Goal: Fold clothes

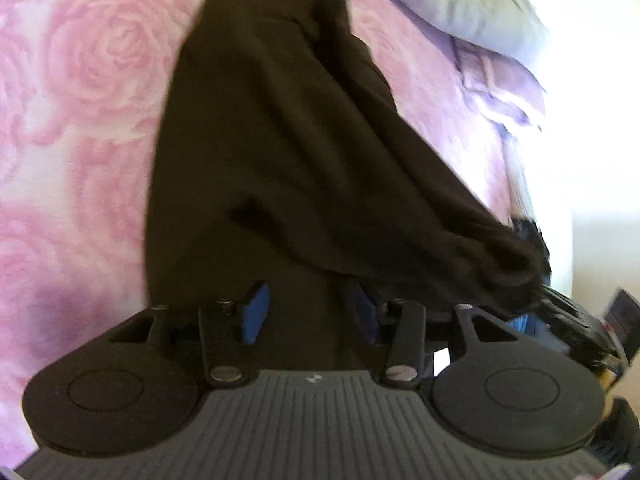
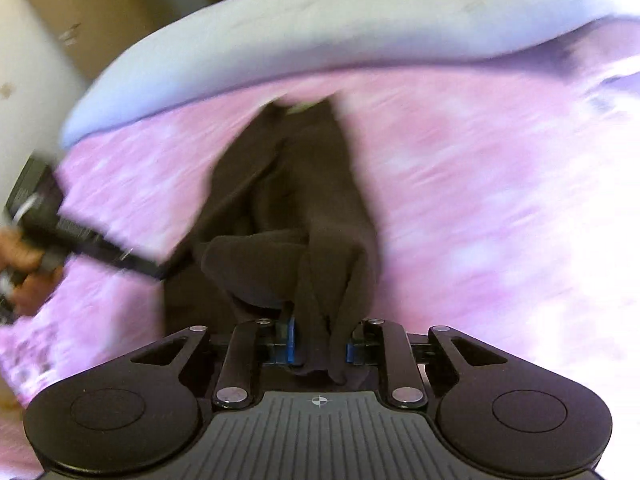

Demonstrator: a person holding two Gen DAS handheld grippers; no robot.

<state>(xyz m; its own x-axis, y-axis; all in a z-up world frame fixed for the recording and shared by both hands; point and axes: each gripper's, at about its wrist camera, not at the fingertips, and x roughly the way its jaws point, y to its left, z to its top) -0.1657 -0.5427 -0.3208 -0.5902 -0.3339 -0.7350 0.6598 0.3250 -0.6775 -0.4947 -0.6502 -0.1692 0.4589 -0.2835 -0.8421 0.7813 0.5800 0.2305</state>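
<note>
Now we're mid-fold — right claw (image 2: 318,350) pinching the dark garment (image 1: 280,160) on the bed (image 1: 80,80), left claw (image 1: 308,312) open, holding nothing — next, lay it across w/ care.

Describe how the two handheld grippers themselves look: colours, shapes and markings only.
Both the left gripper and the right gripper look alike: matte black linkage arms with silver pivot rivets, two round black discs flanking a grey ribbed plate with a small crosshair mark, and blue fingertip pads. A bare-skinned hand shows; no sleeve visible.
</note>
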